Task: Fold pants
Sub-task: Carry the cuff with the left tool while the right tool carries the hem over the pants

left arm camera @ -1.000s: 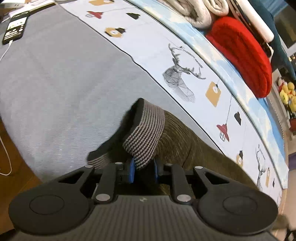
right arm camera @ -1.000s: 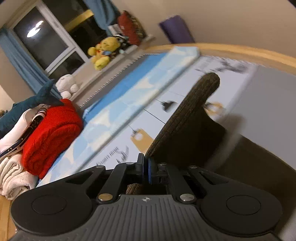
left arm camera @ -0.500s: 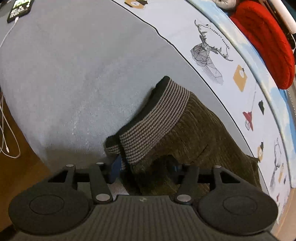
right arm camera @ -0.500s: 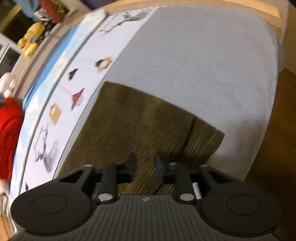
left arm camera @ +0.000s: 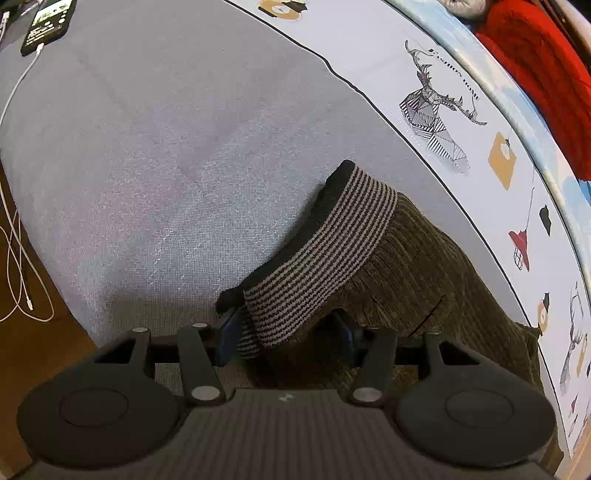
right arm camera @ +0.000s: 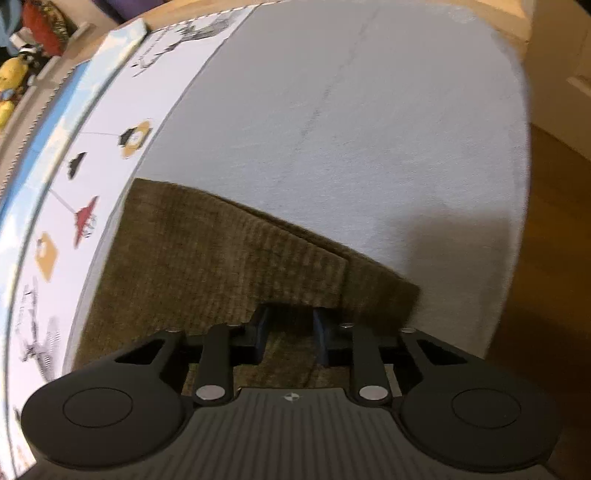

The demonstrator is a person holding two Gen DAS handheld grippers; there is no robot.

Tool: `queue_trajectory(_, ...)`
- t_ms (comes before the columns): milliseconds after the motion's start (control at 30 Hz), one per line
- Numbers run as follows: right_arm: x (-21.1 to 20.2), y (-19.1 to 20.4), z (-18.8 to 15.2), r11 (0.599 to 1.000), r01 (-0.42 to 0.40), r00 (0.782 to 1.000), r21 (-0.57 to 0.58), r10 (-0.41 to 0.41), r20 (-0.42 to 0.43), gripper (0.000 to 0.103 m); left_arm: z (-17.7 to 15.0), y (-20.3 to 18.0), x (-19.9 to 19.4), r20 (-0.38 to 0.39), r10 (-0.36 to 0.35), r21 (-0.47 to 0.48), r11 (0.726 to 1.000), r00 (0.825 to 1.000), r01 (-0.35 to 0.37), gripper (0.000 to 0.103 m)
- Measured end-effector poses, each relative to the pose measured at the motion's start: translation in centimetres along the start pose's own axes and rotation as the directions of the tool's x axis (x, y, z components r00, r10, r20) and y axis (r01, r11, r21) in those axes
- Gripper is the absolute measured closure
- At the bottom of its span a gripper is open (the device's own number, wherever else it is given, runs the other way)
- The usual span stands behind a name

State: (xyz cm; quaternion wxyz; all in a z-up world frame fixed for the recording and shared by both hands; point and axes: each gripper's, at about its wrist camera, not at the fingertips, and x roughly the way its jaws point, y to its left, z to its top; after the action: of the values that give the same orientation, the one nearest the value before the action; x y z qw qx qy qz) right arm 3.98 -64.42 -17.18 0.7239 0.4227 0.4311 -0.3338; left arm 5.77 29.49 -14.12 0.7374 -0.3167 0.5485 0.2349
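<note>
Brown corduroy pants lie folded on the grey bed cover, their striped waistband rumpled and partly raised at the near end. My left gripper points down at the waistband and stands open, the band's corner lying loose between its fingers. In the right wrist view the pants lie flat with a folded layer on top. My right gripper hovers over their near edge. Its jaws are closing, with the brown cloth beneath and between them, but the pads do not press on it.
A phone on a white cable lies at the far left of the bed. A patterned sheet and a red knit border the pants. The bed's edge drops to a wooden floor.
Both grippers were shut on the pants and have let go. The right one swung down with the raised leg end, which now lies flat. The left opened and the waistband settled.
</note>
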Motion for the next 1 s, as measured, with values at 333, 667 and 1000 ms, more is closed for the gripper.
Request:
queue_trajectory(333,1.0,0.8,-0.2,0.997,0.023,0.999,-0.067,-0.022,0.024,0.072,-0.3,-0.4,-0.2,0.018,0.01,0.034,0.999,1.0,-0.011,0.057)
queue_trajectory(667,-6.7,0.9,0.8,0.944,-0.312,0.909,-0.104,0.329,0.255,0.102,-0.1,-1.0,-5.1,0.211,-0.133,0.099,0.989,0.968,0.114,0.082)
queue_trajectory(1000,-1.4,-2.9,1.2,0.996,-0.013,1.0,-0.088,0.012,-0.01,0.1,-0.3,0.7,-2.8,0.016,-0.02,0.167,0.986,1.0,0.017,0.08)
